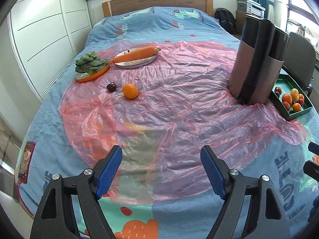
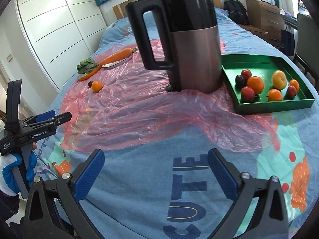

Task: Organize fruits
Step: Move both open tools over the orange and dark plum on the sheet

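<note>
1. Blue-padded left gripper (image 1: 161, 171) and right gripper (image 2: 156, 174): jaws apart, nothing between them, above the bed's near edge.
2. Round orange fruit (image 1: 130, 91) and dark plum (image 1: 111, 87): side by side on the pink plastic sheet (image 1: 179, 99), toward the left edge.
3. Green rectangular tray (image 2: 275, 104): holds mixed fruits, right edge, just beside the steel kettle (image 2: 191, 45).

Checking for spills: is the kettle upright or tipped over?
Upright. The kettle stands on its base on the pink plastic sheet, lid on top.

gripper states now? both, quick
Left gripper: open, holding nothing, over the bed.
Right gripper: open, holding nothing.
</note>
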Available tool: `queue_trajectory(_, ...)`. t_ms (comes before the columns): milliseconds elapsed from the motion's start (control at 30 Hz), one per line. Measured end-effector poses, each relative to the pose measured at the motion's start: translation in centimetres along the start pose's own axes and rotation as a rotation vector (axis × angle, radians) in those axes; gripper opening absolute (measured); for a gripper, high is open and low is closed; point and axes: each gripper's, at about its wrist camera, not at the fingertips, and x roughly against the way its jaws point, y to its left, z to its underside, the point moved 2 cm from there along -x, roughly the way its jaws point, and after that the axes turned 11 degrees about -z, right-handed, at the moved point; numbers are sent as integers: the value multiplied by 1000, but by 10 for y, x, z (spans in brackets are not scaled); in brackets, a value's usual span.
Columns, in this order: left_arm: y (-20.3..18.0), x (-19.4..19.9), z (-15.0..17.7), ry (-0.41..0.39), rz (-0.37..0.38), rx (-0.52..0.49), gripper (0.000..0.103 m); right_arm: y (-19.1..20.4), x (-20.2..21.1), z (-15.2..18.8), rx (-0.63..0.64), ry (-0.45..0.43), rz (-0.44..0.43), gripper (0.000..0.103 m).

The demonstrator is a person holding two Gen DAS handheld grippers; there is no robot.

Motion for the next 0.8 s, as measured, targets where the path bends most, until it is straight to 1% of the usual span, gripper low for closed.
queue_trajectory(267,49,-28,7,34,-39,85,76,46,-52,-4,115,119,-46,103)
queue_trajectory(400,74,-46,2,48,-55,124,76,70,-78,-11,176,165,-80,103)
queue_trajectory(533,94,-67,-12,58,-53,154,76,91,-106,-21,234,196,-108,103)
queue_trajectory(667,108,-90,-31,49,-37,156,75,109,-133,-36,282,214,-137,103)
queue_trajectory(800,119,-118,-56,45,-1,152,71,125,-161,-58,319,210,-167,103)
